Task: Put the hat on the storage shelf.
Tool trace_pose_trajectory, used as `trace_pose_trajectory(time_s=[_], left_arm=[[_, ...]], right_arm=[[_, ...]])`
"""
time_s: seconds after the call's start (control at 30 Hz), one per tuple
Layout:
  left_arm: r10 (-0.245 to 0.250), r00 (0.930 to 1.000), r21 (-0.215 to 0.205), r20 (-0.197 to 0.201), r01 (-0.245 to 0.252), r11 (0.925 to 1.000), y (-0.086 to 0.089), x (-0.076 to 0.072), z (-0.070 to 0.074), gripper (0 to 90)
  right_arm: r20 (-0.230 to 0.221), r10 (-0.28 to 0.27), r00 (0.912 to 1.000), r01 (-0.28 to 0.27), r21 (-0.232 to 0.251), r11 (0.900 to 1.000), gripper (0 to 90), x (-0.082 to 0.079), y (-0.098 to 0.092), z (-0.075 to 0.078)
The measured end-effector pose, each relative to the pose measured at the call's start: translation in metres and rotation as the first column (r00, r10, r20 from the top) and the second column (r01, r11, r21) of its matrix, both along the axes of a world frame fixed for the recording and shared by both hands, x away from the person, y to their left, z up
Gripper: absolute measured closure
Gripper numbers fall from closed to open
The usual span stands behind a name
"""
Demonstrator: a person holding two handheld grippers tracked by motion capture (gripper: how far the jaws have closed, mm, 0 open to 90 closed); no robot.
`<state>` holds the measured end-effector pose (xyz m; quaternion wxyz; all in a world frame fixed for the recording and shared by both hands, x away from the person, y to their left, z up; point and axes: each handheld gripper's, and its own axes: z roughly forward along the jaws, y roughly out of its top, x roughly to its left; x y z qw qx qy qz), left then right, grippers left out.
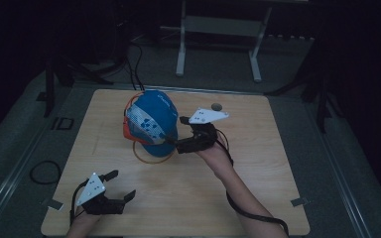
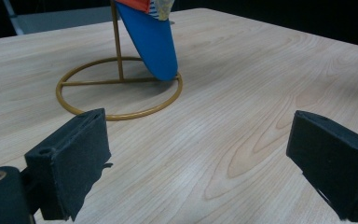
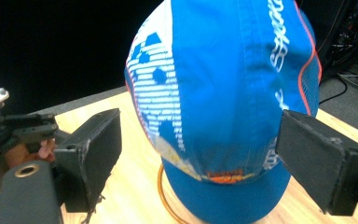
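A blue cap (image 1: pixel 151 119) hangs on a gold wire stand (image 1: pixel 149 154) a little toward twelve o'clock from the middle of the wooden table (image 1: pixel 258 163), its brim (image 2: pixel 151 39) pointing down toward six o'clock. The right gripper (image 1: pixel 174 133) sits at the cap's three o'clock side, jaws spread apart on either side of the crown without gripping. The left gripper (image 1: pixel 120 185) rests well apart near the seven o'clock corner, jaws parted, with bare tabletop between.
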<state>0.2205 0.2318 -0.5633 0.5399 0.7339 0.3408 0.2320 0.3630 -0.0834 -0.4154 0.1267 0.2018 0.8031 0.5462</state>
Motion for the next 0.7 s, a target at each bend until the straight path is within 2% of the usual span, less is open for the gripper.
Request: trace_pose_trajectory(time_s=[0.53, 0.7], left_arm=[[-0.004, 1.0, 0.004, 0.0, 0.004, 1.0, 0.0, 0.0, 0.0, 6.1], [-0.004, 1.0, 0.002, 0.0, 0.004, 1.0, -0.001, 0.0, 0.0, 6.1]], right_arm=[[-0.014, 0.006, 0.9999, -0.006, 0.0, 1.0, 14.2, -0.019, -0.028, -0.037], [-0.02, 0.004, 0.9998, -0.005, -0.008, 1.0, 14.0, -0.025, -0.039, -0.055]])
